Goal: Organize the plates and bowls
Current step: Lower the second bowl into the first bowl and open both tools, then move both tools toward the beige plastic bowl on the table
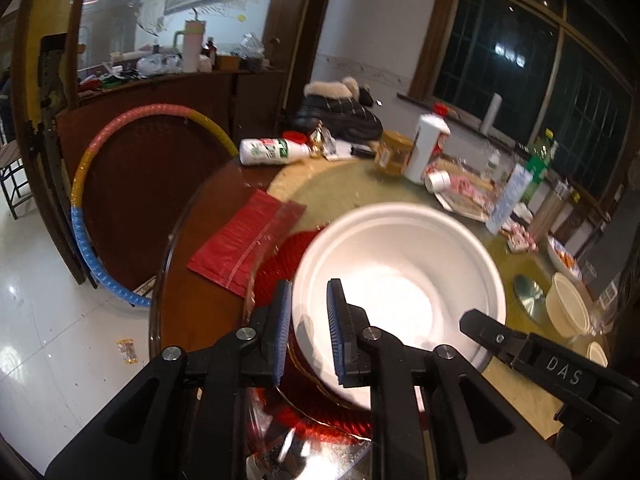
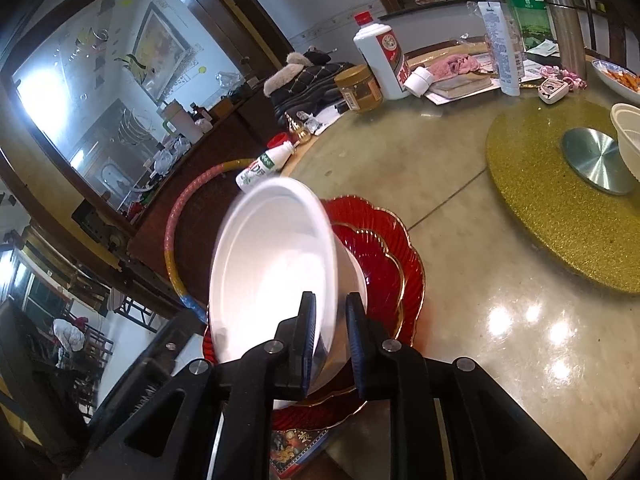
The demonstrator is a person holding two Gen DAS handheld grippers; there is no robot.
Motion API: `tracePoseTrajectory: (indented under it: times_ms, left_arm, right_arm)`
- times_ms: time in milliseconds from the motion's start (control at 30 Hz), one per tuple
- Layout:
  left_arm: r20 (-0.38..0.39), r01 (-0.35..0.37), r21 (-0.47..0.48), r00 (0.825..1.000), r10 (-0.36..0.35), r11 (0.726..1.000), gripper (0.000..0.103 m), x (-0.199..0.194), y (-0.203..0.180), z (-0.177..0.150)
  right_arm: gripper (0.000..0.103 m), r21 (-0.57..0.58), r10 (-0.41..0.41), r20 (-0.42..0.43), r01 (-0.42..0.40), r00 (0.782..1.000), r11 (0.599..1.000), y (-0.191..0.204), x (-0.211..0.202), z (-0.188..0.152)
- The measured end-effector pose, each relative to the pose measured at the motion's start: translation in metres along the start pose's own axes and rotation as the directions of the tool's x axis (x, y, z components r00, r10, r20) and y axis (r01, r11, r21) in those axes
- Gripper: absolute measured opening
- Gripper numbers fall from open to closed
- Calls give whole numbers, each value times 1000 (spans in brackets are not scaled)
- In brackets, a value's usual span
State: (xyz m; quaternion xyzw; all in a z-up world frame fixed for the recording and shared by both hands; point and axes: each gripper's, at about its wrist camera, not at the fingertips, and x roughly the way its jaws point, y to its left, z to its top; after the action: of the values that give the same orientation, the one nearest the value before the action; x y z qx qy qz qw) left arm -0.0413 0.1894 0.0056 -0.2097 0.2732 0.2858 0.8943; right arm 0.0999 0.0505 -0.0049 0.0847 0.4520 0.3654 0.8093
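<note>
Two hand-held grippers straddle the white bowl (image 1: 400, 280) rim, pads slightly spread; red plates (image 2: 384, 256) beneath.

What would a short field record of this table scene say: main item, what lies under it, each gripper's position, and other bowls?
main item: white bowl
under it: stacked red plates
left gripper: jaws straddle the bowl's rim, gaps visible
right gripper: jaws straddle the opposite rim, not pressing
other bowls: cream bowls near the turntable

Warm indoor light, glare on tabletop (image 2: 520, 320), motion-blurred bowl (image 2: 272, 272), fisheye-bent edges
</note>
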Motion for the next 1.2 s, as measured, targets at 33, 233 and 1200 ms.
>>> tracePoseTrajectory:
  times_ms: [33, 233, 1200]
  left_arm:
    - [13, 3, -12, 1000, -2, 1000, 25, -3, 2, 1]
    - [123, 74, -101, 990, -61, 992, 69, -24, 10, 4]
    - [-349, 510, 196, 835, -427, 838, 84, 4, -236, -49]
  right_arm:
    - [24, -1, 1, 7, -1, 1000, 1000, 0, -2, 1]
    - [67, 23, 14, 40, -15, 999, 1000, -3, -10, 2]
    - [86, 467, -279, 334, 99, 901, 879, -234, -228, -16]
